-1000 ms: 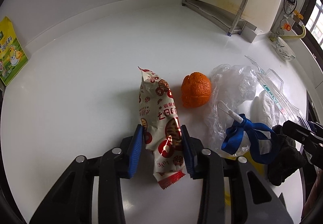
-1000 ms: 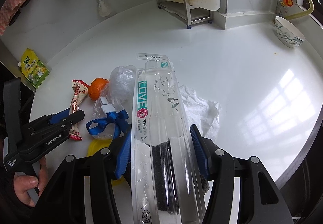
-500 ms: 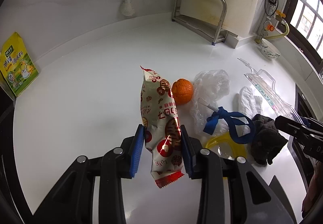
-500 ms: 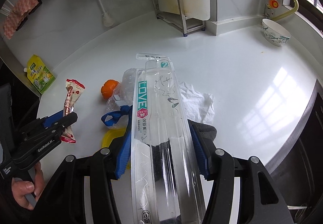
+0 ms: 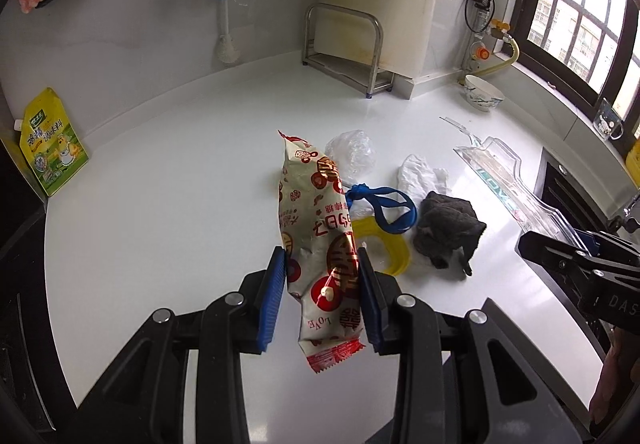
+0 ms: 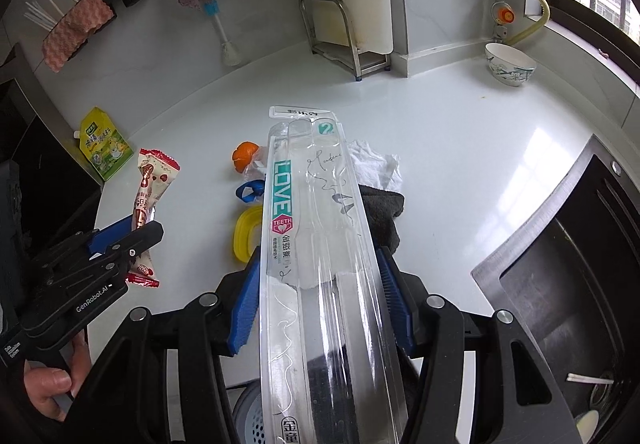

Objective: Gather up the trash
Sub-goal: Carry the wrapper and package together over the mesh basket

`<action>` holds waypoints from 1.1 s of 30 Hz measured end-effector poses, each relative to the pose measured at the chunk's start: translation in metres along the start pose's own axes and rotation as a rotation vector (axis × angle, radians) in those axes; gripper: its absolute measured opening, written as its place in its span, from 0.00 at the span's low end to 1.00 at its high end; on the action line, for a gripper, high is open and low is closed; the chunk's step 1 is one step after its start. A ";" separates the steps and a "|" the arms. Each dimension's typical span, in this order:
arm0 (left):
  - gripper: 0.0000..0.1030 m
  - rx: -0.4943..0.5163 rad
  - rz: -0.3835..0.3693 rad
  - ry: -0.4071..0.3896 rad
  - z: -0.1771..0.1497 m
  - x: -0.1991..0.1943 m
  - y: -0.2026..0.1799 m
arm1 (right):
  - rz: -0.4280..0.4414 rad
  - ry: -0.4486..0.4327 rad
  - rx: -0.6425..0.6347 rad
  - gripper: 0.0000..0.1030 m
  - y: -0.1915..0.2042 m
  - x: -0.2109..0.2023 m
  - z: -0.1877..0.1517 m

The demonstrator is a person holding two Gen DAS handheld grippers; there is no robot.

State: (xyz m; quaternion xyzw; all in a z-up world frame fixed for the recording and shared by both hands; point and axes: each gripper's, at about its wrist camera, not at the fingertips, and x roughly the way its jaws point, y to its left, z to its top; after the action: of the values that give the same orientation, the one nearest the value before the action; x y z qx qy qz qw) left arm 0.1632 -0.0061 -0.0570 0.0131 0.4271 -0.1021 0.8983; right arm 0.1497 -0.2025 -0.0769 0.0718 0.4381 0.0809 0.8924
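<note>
both of your hand-held grippers have risen higher above the white bench (image 5: 160, 171) since a second ago, so the trash pile now looks smaller and farther below.

your left hand-held gripper (image 5: 322, 292) is clamped on a cream snack wrapper (image 5: 318, 228) with red and gold print; the blue pads (image 5: 274, 300) press its lower half from both sides, and its red crimped end hangs below them, clear of the bench. from the right wrist view the same wrapper (image 6: 150, 183) stands nearly upright in that gripper (image 6: 120, 240).

your right hand-held gripper (image 6: 320, 304) is closed around a long clear plastic toothbrush package (image 6: 316, 224) printed with "love teeth"; it runs forward between the pads and is lifted off the bench. in the left wrist view, this package (image 5: 508, 183) juts out from the right gripper (image 5: 576, 256) at the frame's right edge.

left on the bench, in a loose cluster: an orange peel (image 6: 244, 155), a crumpled clear bag (image 5: 352, 151), a blue ribbon loop (image 5: 384, 203) lying over a yellow plastic ring (image 5: 394, 248), a white crumpled tissue (image 5: 422, 175), and a dark grey cloth (image 5: 448, 228) just beside it.

farther off, a yellow-green seasoning pouch (image 5: 52, 143) leans at the left edge, a steel rack (image 5: 344, 43) stands against the back wall, and a patterned bowl (image 6: 510, 63) sits by the window. a dark sink (image 6: 560, 284) lies to your right.
</note>
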 end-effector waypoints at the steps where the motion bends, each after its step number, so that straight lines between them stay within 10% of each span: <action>1: 0.33 0.003 -0.001 -0.004 -0.003 -0.006 -0.004 | 0.003 -0.003 0.001 0.52 0.000 -0.005 -0.005; 33: 0.33 0.077 -0.047 0.097 -0.142 -0.064 -0.109 | 0.016 0.110 0.024 0.52 -0.037 -0.075 -0.181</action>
State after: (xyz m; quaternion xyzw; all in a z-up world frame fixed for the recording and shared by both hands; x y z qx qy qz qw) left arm -0.0055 -0.0866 -0.0908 0.0425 0.4659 -0.1388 0.8728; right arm -0.0366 -0.2440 -0.1360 0.0811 0.4867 0.0865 0.8655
